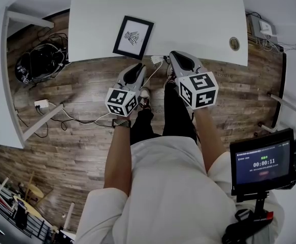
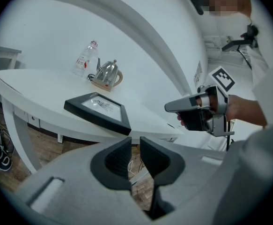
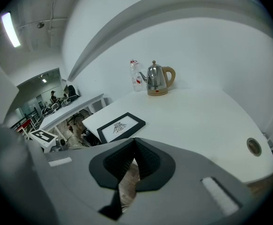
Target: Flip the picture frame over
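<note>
A black picture frame (image 1: 132, 37) with a small drawing lies face up near the front edge of the white table (image 1: 188, 14). It also shows in the left gripper view (image 2: 99, 108) and the right gripper view (image 3: 121, 125). My left gripper (image 1: 139, 68) hovers just short of the table edge below the picture frame, its jaws a narrow gap apart with nothing between them (image 2: 135, 141). My right gripper (image 1: 176, 56) is to the right of the picture frame at the table edge, its jaws closed together and empty (image 3: 134, 142). Neither touches the picture frame.
A steel kettle (image 3: 157, 78) and a plastic bottle (image 3: 135, 76) stand at the table's far side. A round cable grommet (image 1: 234, 43) sits at the table's front right. Cables and a power strip (image 1: 41, 103) lie on the wood floor; a small monitor (image 1: 262, 161) stands at right.
</note>
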A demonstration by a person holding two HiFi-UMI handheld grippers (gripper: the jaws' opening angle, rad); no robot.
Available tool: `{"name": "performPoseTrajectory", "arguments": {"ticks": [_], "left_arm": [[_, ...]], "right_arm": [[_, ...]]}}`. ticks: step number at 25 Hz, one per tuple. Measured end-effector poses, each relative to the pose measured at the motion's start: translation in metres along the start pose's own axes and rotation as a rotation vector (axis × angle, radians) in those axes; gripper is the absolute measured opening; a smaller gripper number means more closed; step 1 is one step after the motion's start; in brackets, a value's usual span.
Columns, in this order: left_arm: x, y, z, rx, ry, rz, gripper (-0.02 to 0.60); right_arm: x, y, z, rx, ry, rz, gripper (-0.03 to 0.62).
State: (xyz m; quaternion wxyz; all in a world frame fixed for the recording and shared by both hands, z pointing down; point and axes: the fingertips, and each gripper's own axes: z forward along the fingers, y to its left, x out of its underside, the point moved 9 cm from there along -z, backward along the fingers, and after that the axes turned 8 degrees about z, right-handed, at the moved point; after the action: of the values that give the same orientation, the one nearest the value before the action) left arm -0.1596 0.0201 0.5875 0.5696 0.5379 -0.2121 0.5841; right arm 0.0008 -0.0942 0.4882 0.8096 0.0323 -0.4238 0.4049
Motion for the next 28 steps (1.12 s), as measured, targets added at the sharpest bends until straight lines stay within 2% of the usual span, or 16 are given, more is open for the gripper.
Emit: {"name": "performPoseTrajectory", "arguments": {"ticks": [3,5,7,13,21,28], "left_arm": [[-0.009,-0.005,-0.012,-0.025,0.004,0.043,0.057],[-0.019,-0.006,-0.018,-0.055,0.001,0.069,0.008],[-0.032,-0.009,-0.021,-0.077,-0.008,0.097,0.003],[-0.096,-0.042,-0.032,-0.118,-0.046,0.209,0.003],[-0.152,-0.030,-0.031,-0.164,-0.095,0.288,0.003],[-0.211,-0.024,-0.040,-0.186,-0.142,0.374,0.003]], "right_arm": [[-0.003,0.005,-0.005,0.003,-0.018,-0.001,0.003],[-0.007,0.007,-0.008,0.006,-0.036,-0.003,0.003],[-0.013,0.006,-0.015,0.011,-0.057,-0.004,0.003],[-0.041,0.006,-0.068,0.020,-0.144,-0.006,0.003],[-0.072,0.006,-0.070,0.028,-0.229,-0.021,0.003],[-0.115,0.016,-0.082,0.028,-0.320,-0.078,0.003]]}}
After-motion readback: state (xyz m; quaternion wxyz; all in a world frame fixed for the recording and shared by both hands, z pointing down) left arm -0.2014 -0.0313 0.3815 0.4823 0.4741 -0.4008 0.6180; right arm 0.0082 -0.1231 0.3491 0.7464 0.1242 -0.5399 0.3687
